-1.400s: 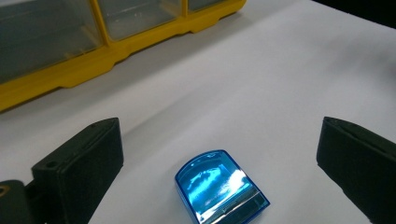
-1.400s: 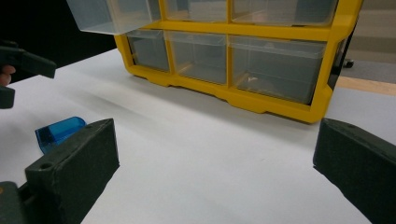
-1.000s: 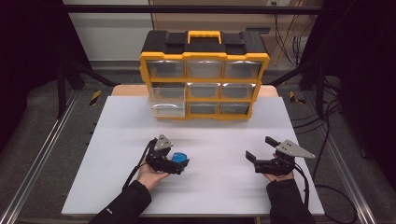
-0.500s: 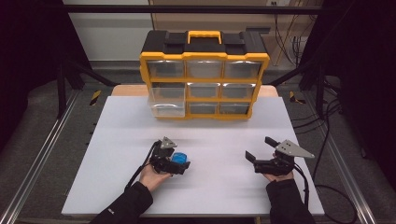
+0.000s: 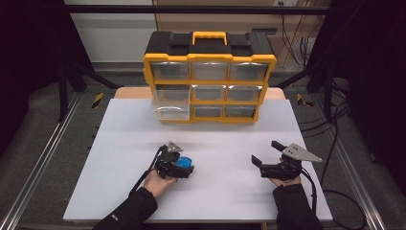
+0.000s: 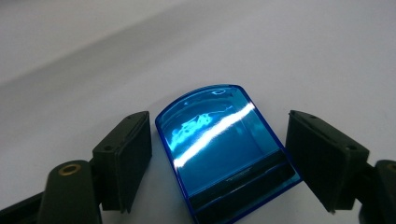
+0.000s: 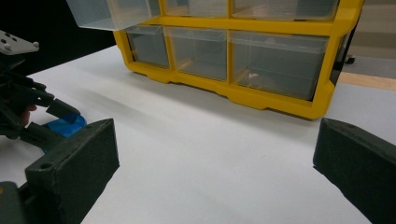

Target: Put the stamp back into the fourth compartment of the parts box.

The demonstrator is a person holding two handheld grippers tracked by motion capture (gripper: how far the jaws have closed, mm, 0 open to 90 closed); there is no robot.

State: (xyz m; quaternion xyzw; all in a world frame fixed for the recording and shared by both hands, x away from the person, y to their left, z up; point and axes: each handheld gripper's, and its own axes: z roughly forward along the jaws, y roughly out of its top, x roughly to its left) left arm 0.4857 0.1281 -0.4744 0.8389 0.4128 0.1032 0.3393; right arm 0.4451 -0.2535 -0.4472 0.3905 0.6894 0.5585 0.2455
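A small blue see-through plastic piece (image 6: 219,149) lies flat on the white table top (image 5: 215,139), left of the middle (image 5: 183,161). My left gripper (image 5: 186,166) reaches over it from the left, one jaw on each side. Its jaws have just been closing, and in the left gripper view (image 6: 218,116) the pads stand close beside the piece, with a thin gap still showing at the right pad (image 6: 317,158). My right gripper (image 5: 264,152) rests at the right of the table, wide open with nothing between its jaws (image 7: 217,130). From there the blue piece (image 7: 67,125) shows at the far left.
A yellow and black drawer organizer (image 5: 210,76) stands at the back of the table. Its middle-left clear drawer (image 5: 170,108) is pulled out toward me, seen in the right gripper view too (image 7: 112,11). Dark frame bars and cables surround the table.
The left gripper's jaws have narrowed around the blue piece, which stays where it lay. The right hand and gripper have not moved.
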